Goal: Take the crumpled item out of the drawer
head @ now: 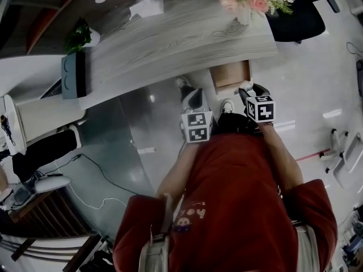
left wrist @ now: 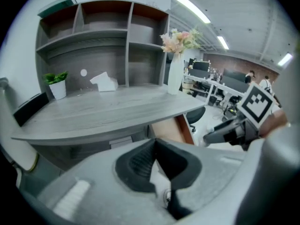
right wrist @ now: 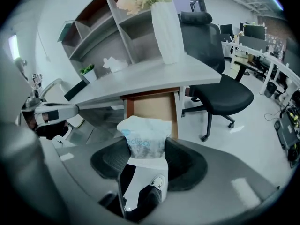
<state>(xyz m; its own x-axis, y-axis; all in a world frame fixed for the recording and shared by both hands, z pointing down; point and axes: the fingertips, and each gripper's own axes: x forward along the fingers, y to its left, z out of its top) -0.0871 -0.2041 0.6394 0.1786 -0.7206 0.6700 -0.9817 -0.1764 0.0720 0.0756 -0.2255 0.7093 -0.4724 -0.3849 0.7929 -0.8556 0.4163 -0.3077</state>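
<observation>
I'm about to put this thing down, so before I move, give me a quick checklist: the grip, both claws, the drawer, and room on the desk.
1. Grip of the right claw on the crumpled packet: ok, the pads press both its sides.
2. Packet out of the drawer: ok, held up in front of it.
3. The left claw free to help: ok, shut with nothing in it.
4. Bare room on the desk top: ok.
5. Drawer closed: not ok, it stands open.
6. Drawer otherwise emptied: cannot tell, the packet hides its near end.
</observation>
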